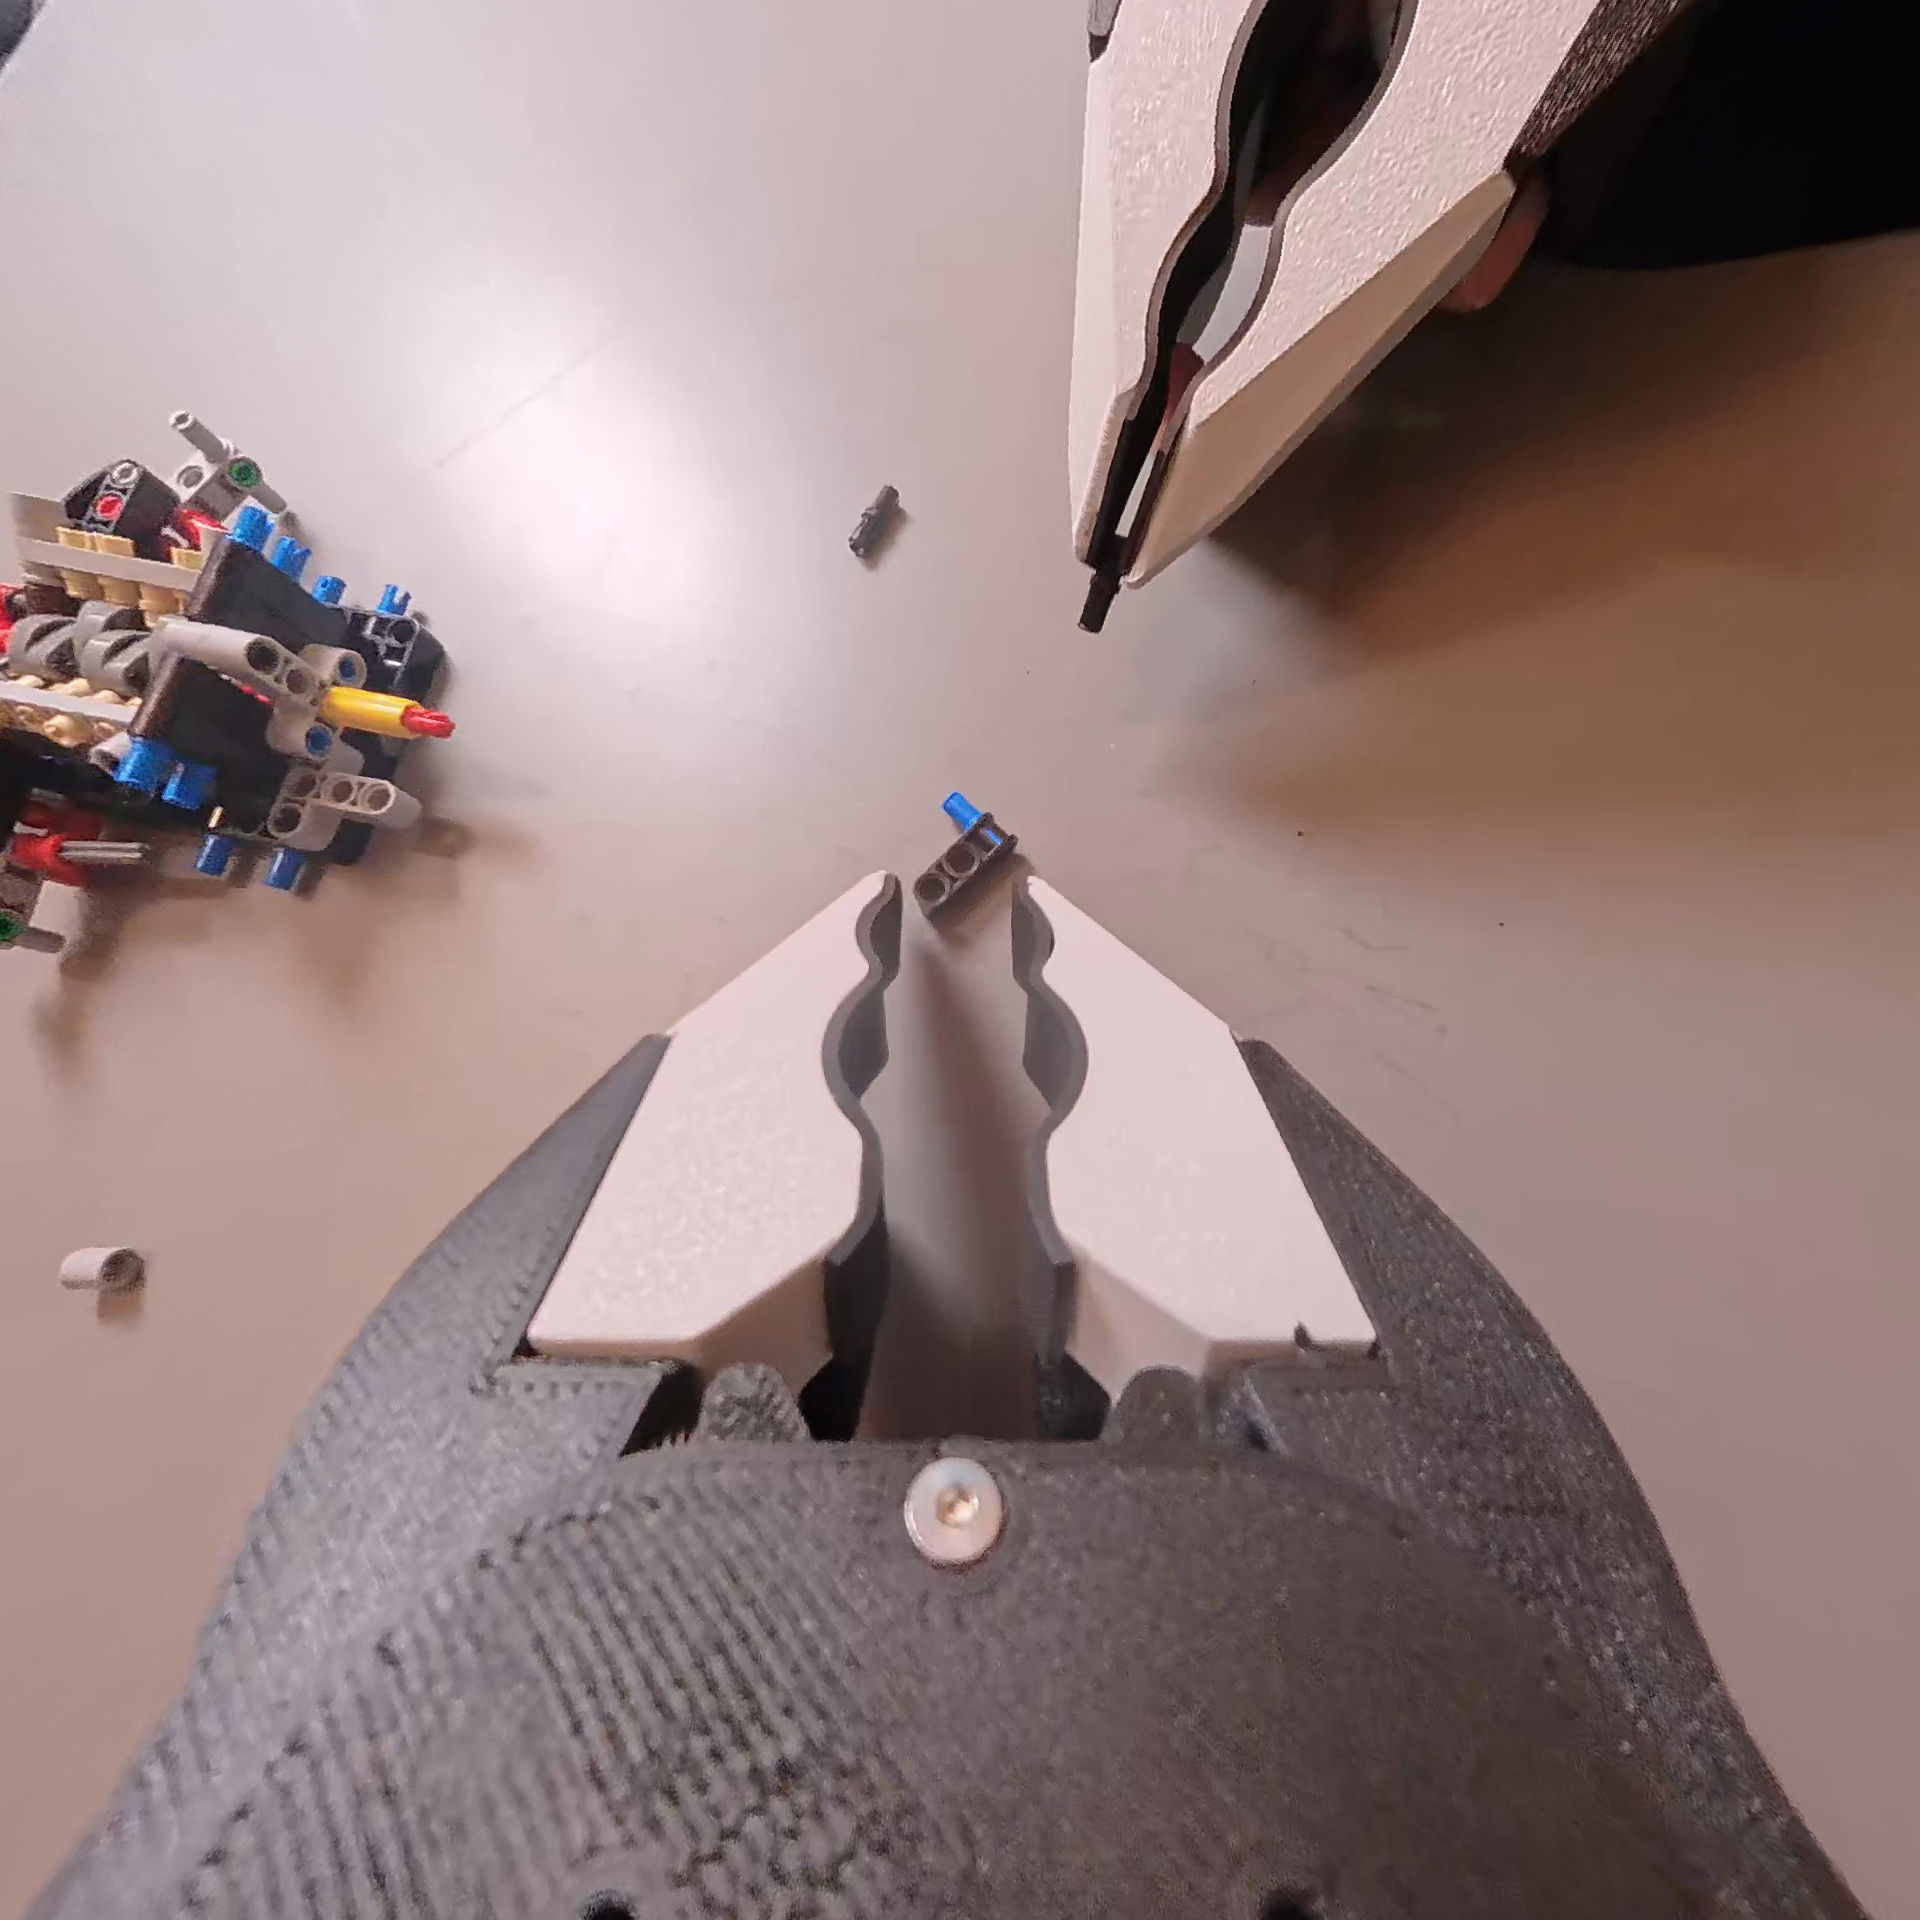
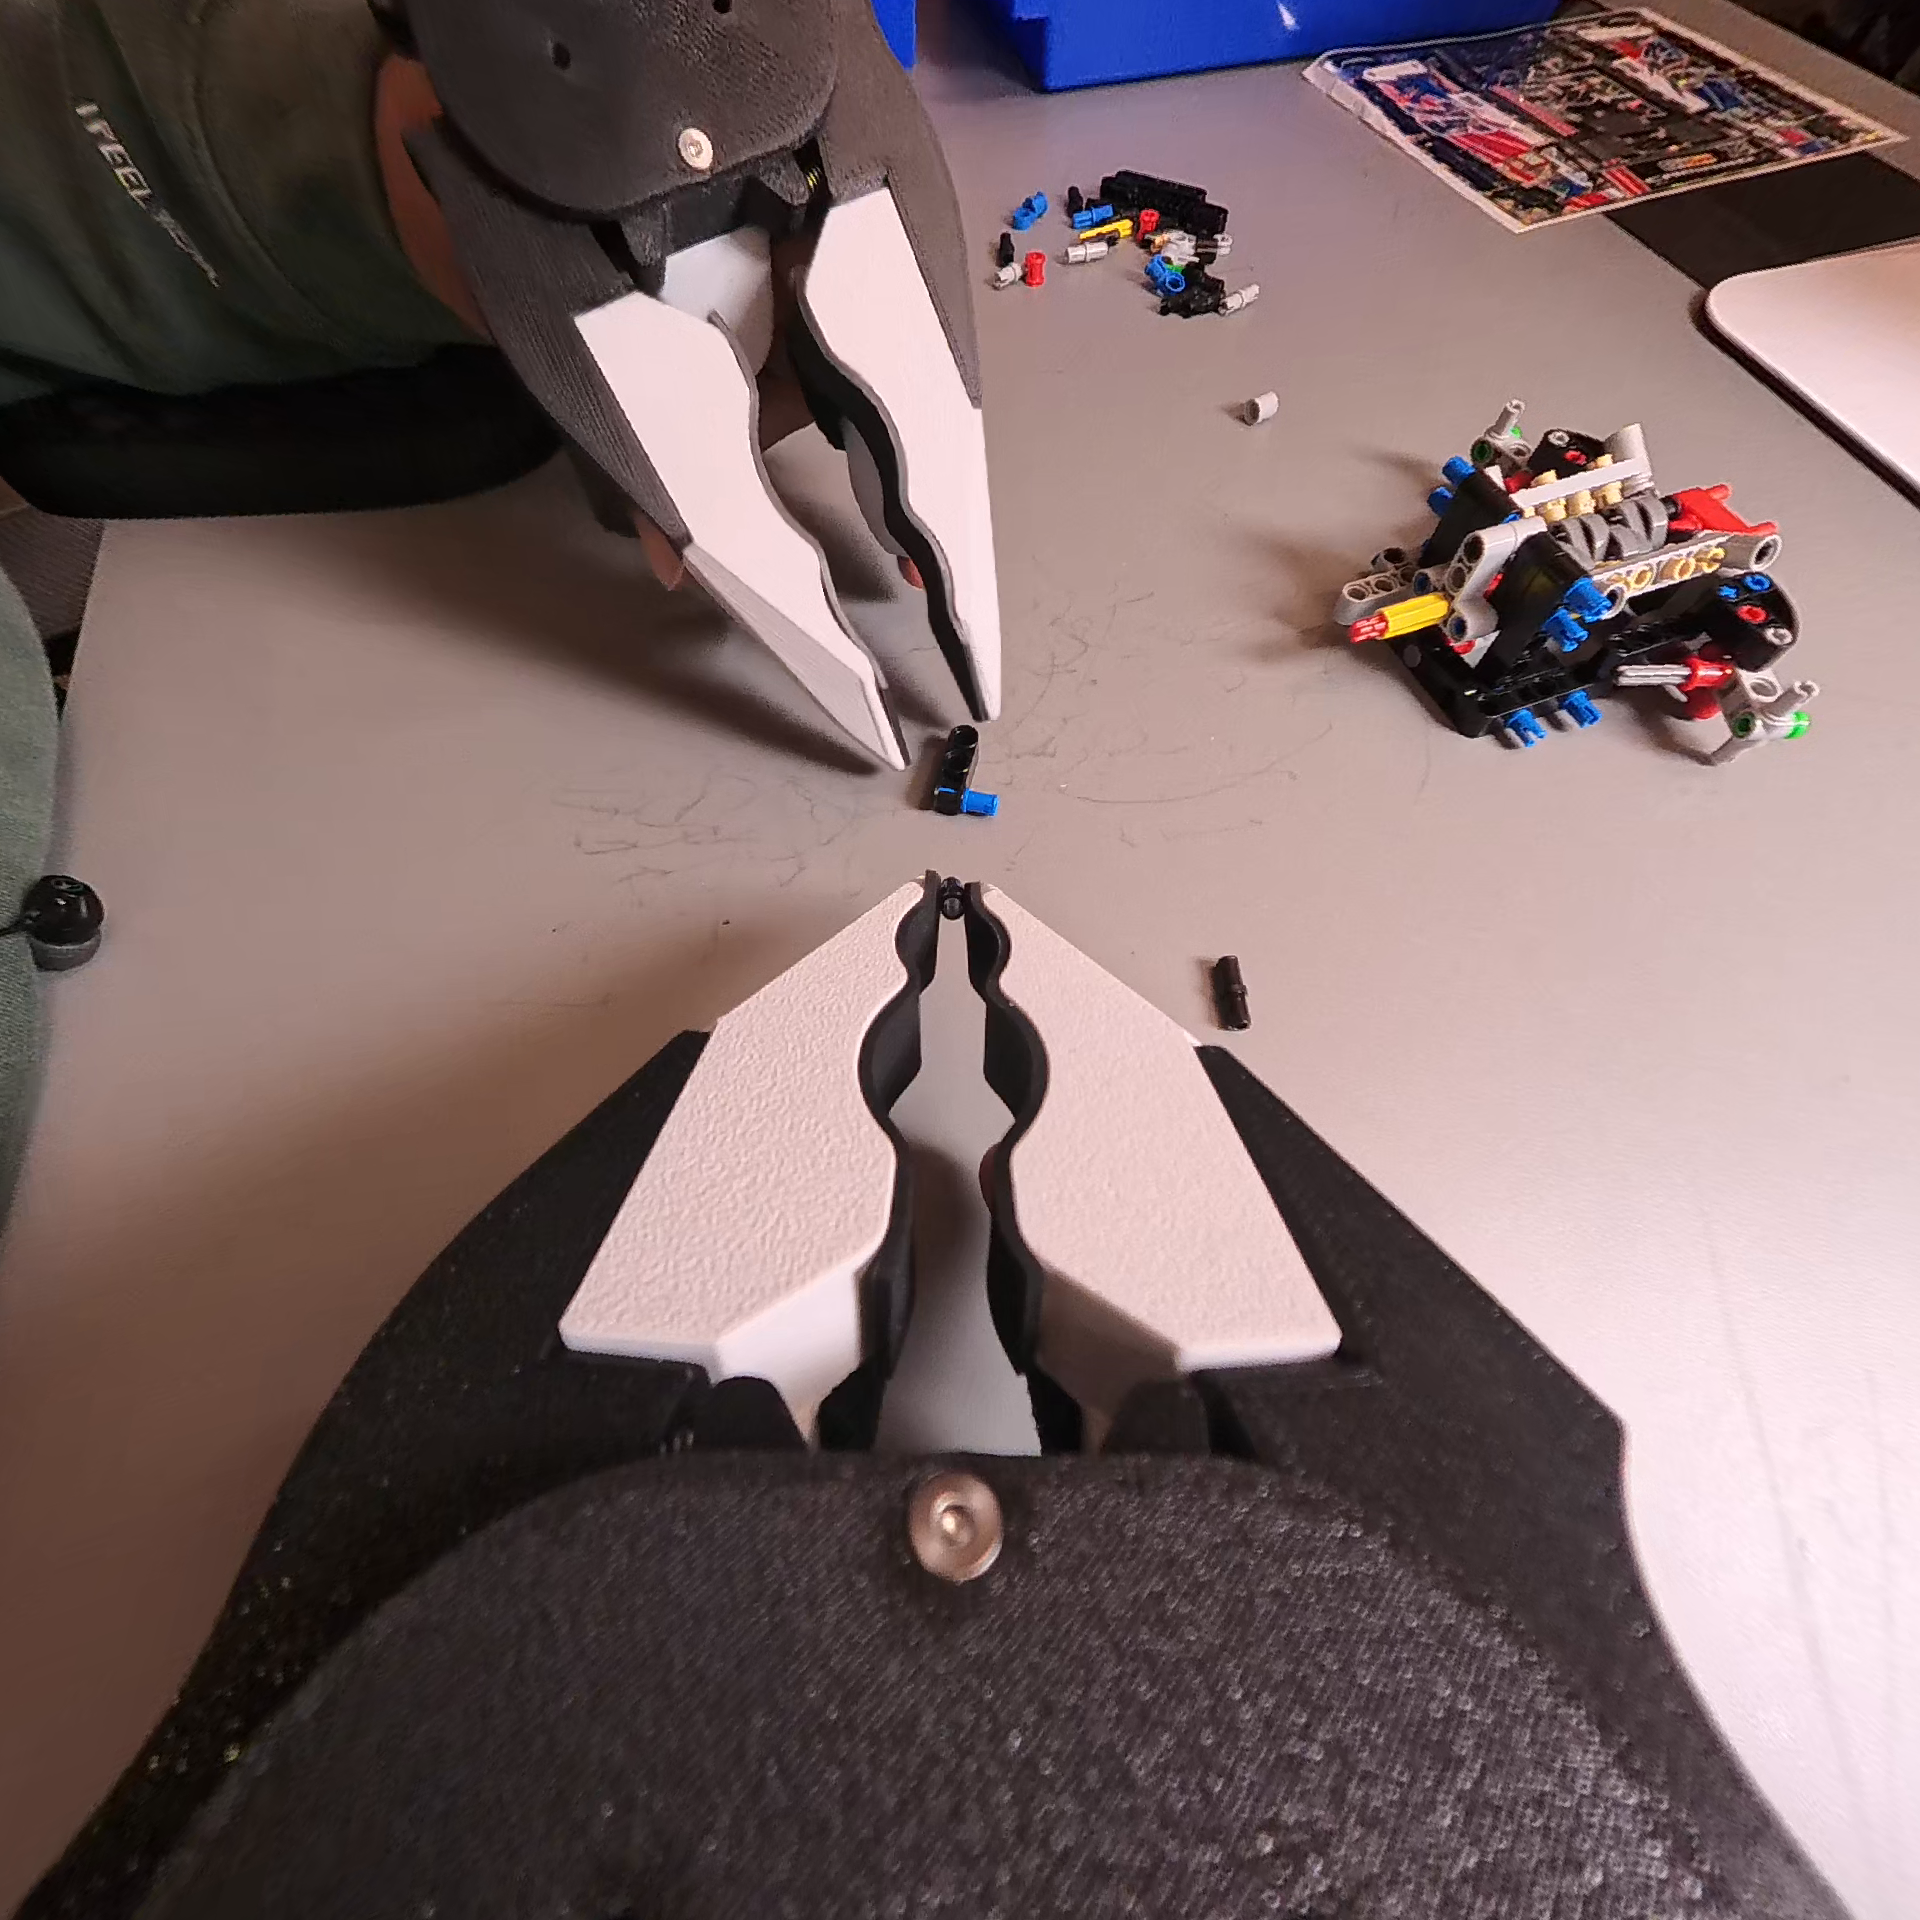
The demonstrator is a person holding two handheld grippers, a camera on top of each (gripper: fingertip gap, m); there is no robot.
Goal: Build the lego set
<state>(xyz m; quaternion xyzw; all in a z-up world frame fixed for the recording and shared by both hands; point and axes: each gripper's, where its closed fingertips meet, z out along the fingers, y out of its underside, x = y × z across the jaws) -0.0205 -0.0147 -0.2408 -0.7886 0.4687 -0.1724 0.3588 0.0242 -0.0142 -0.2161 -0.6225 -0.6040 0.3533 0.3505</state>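
Note:
A small black beam (image 1: 956, 878) with a blue pin in its far end lies on the table between my left gripper's tips. The left gripper (image 1: 961, 891) is open, its tips low at the table on either side of the beam, not clamping it. The beam (image 2: 956, 771) and left gripper (image 2: 940, 738) also show in the right wrist view. My right gripper (image 2: 951, 896) is shut on a short black pin (image 2: 951, 902) that sticks out of its tips. It hovers a short way from the beam and points at it. It also shows in the left wrist view (image 1: 1110, 561).
The part-built lego model (image 2: 1579, 592) sits to the right of my right gripper and shows in the left wrist view (image 1: 208, 707). A loose black pin (image 2: 1229, 992), a grey connector (image 2: 1259, 407), a parts pile (image 2: 1143, 244), an instruction booklet (image 2: 1600, 114) and a blue bin (image 2: 1195, 31) lie around. My right fingertips sit around 6 cm from my left ones. To reach the grey connector (image 2: 1259, 407) in a straight line is about 15 cm for my left fingers, about 20 cm for my right. Look for it in the left wrist view (image 1: 103, 1262) too.

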